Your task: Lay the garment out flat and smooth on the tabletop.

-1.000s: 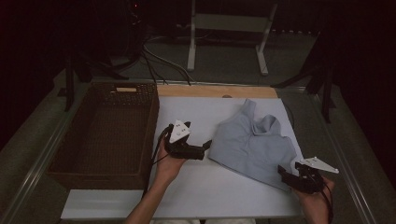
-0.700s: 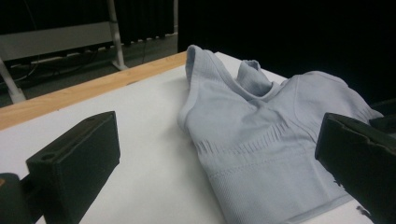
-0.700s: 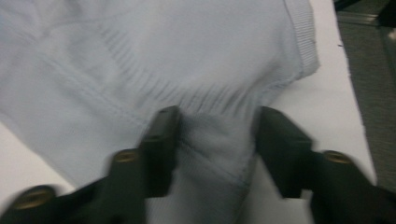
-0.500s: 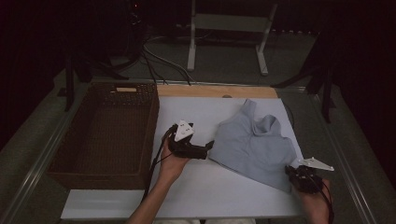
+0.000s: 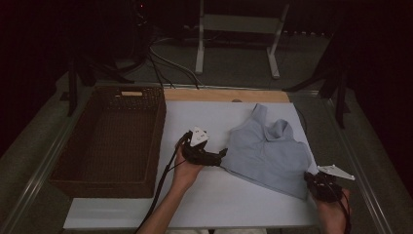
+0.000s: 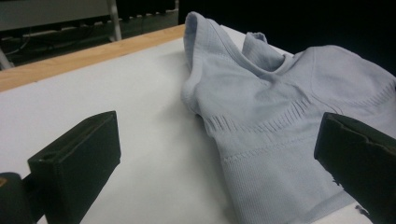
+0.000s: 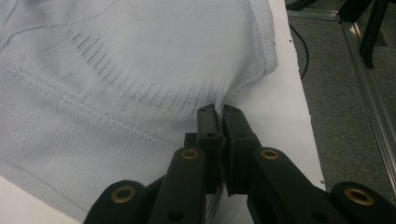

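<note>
Pale blue ribbed knitwear, a small top point(image 5: 268, 153), lies spread on the white tabletop point(image 5: 209, 204), right of a brown wicker basket point(image 5: 109, 141). The right tool point(image 5: 319, 185) has just been closing its jaws and now pinches the hem of the top at its near right corner, fabric puckering between the pressed pads point(image 7: 208, 121). The left tool point(image 5: 221, 157) is at the top's left edge with jaws spread wide, one over bare tabletop, the other over the knit, gripping nothing.
</note>
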